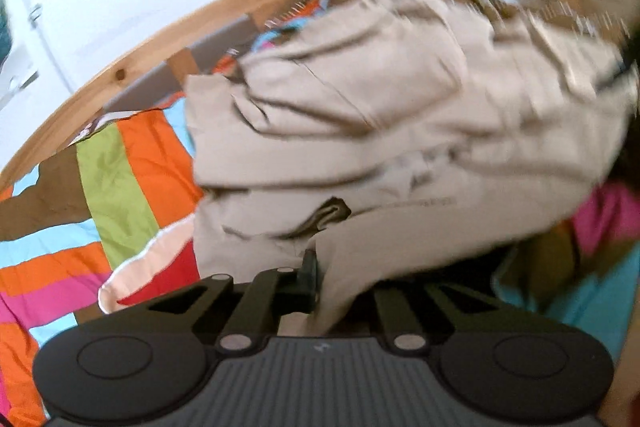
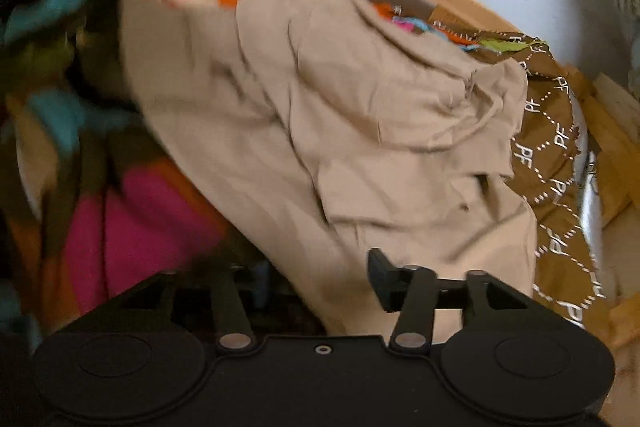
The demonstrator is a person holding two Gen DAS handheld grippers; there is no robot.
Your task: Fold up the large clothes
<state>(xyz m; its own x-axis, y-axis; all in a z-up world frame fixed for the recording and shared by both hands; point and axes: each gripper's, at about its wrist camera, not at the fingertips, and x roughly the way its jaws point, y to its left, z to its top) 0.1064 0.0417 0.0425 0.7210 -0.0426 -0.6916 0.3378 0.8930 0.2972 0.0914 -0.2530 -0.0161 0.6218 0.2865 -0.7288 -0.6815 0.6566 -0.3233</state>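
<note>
The garment [image 1: 360, 131] is pinched by the left gripper [image 1: 320, 283] and right gripper [image 2: 320, 283], stretching ahead over the bed [image 1: 132, 163].

On the brown cloth [image 2: 560, 163] at the right of my right wrist view, the white letters "PF" were printed again and again, each pair set inside a diamond of white dotted lines. In my left wrist view the same white marks along the upper edge were too blurred for me to read.
</note>
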